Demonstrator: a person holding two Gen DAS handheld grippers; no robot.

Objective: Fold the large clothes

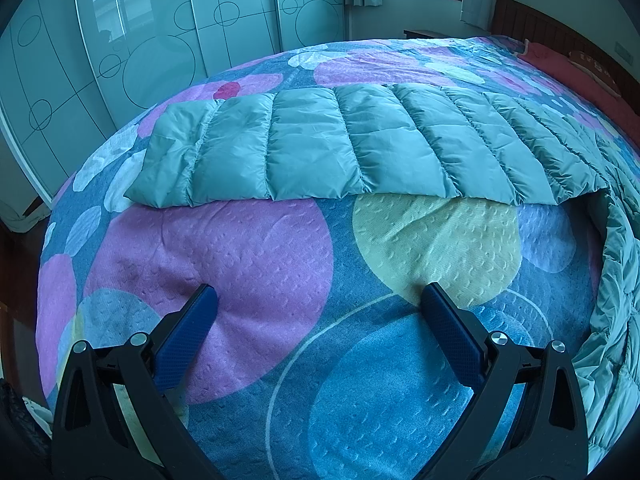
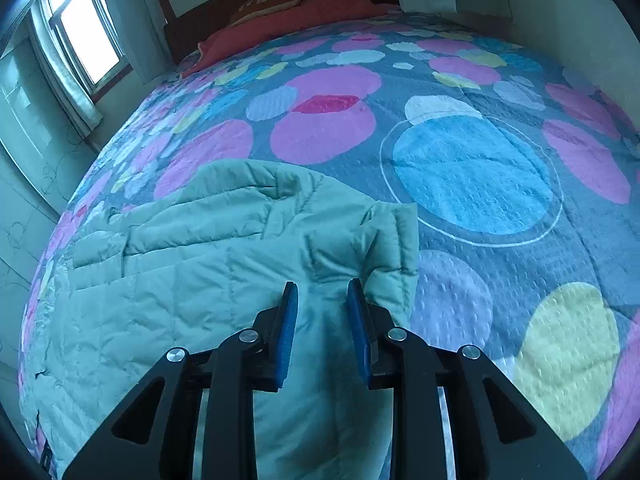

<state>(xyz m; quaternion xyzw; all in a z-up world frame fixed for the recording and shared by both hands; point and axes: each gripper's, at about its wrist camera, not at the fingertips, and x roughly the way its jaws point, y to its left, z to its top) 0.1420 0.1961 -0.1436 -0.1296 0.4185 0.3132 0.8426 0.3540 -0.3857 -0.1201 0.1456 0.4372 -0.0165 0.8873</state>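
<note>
A pale teal quilted down jacket lies on the bed. In the left wrist view one long sleeve (image 1: 320, 148) stretches flat across the bedspread, with the body bunched along the right edge (image 1: 616, 320). My left gripper (image 1: 318, 298) is wide open and empty, its fingertips resting on bare bedspread in front of the sleeve. In the right wrist view the jacket (image 2: 180, 280) fills the lower left. My right gripper (image 2: 322, 292) is partly closed, with a raised fold of jacket fabric (image 2: 324, 340) between its blue pads (image 2: 286, 336). Whether the pads press the fabric is unclear.
The bedspread (image 1: 280, 360) has large pink, blue and yellow circles. A red pillow (image 2: 288, 20) lies at the wooden headboard. Sliding wardrobe doors (image 1: 120, 40) stand beyond the bed's far side. A curtained window (image 2: 84, 36) is near the headboard corner.
</note>
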